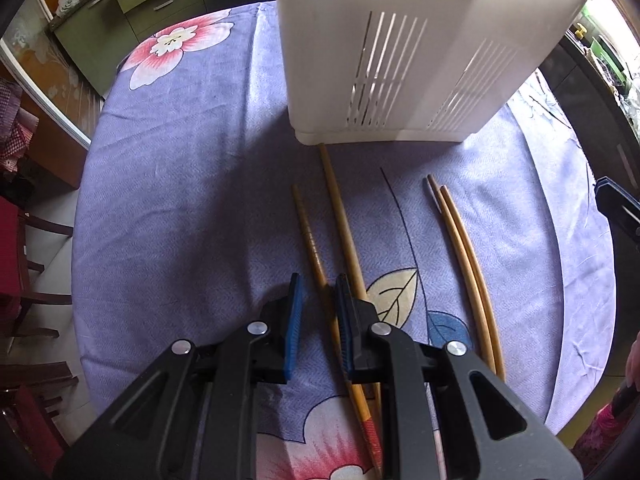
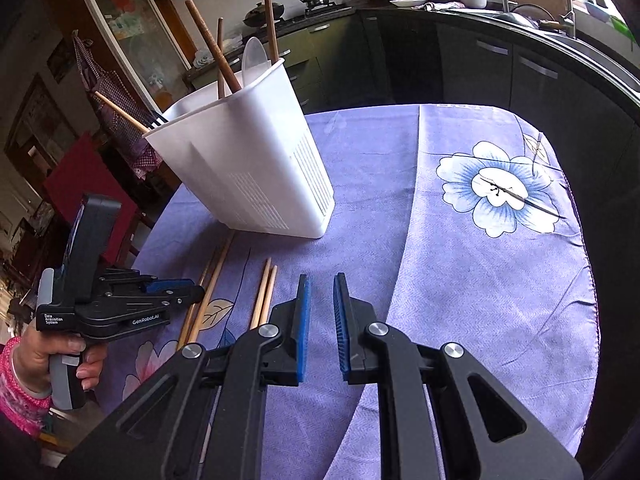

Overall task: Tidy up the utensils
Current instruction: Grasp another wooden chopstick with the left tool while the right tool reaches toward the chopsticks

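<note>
A white slotted utensil holder (image 1: 400, 40) (image 2: 248, 160) stands on the purple flowered tablecloth (image 1: 180, 200). It holds brown chopsticks (image 2: 212, 48), a white spoon (image 2: 252, 60) and a dark fork. Several bamboo chopsticks lie on the cloth in front of it. My left gripper (image 1: 318, 284) (image 2: 188, 290) is open and low over a left chopstick (image 1: 310, 236), which runs between its jaws, beside a longer one (image 1: 344, 220). A pair (image 1: 468, 264) (image 2: 266, 296) lies to the right. My right gripper (image 2: 322, 280) is open and empty above the cloth.
The round table's edge (image 2: 588, 280) curves on the right. A thin metal pick (image 2: 520, 196) lies on the blue flower print. Dark red chairs (image 1: 16, 272) stand left of the table. Kitchen cabinets and a counter (image 2: 500, 52) lie behind.
</note>
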Action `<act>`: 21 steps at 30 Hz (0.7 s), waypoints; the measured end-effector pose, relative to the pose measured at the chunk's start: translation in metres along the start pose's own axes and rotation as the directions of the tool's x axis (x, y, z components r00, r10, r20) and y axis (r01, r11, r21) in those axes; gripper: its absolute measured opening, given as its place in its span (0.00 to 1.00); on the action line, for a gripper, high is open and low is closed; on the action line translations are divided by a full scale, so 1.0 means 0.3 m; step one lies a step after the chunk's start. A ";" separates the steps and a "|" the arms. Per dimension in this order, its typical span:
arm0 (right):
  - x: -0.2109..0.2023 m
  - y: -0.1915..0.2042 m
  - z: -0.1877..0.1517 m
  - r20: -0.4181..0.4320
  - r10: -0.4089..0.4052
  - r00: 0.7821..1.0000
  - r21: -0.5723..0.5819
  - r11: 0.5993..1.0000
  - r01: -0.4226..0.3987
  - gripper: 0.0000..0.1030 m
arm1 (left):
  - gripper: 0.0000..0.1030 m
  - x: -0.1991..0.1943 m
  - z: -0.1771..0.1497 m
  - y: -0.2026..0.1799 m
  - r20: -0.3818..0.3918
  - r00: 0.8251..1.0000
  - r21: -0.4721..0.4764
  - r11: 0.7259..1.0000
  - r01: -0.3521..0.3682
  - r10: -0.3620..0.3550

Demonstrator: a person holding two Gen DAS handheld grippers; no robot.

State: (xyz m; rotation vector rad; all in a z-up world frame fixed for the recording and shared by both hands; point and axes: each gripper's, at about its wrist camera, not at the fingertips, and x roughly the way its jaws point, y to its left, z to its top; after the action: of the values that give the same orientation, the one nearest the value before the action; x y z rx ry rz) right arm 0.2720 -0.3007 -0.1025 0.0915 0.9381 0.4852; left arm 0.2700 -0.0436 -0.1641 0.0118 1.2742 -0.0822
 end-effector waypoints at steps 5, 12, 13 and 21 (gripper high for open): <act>0.002 0.015 0.001 -0.005 -0.004 1.000 -0.013 1.000 0.004 0.12 | 0.09 0.000 -0.010 -0.035 0.014 1.000 0.041 0.999 -0.021 0.021; 0.052 0.040 -0.006 -0.042 -0.012 0.999 -0.036 0.999 0.010 0.27 | 0.06 -0.010 -0.017 -0.025 0.009 1.000 0.051 0.998 -0.020 0.020; 0.069 0.050 -0.007 -0.058 -0.012 0.998 -0.044 0.999 0.010 0.27 | 0.06 -0.016 -0.018 -0.016 0.016 1.000 0.050 0.998 -0.027 0.027; 0.231 0.135 -0.009 -0.156 -0.072 0.985 -0.111 0.992 0.055 0.27 | 0.06 -0.102 -0.024 0.026 0.091 0.995 0.057 0.997 -0.048 0.043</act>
State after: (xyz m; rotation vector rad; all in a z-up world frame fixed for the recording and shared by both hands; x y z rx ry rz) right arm 0.2894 -0.2348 -0.1448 -0.0746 1.0672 0.4873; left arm 0.2549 -0.0338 -0.1370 0.0874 1.1810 -0.0807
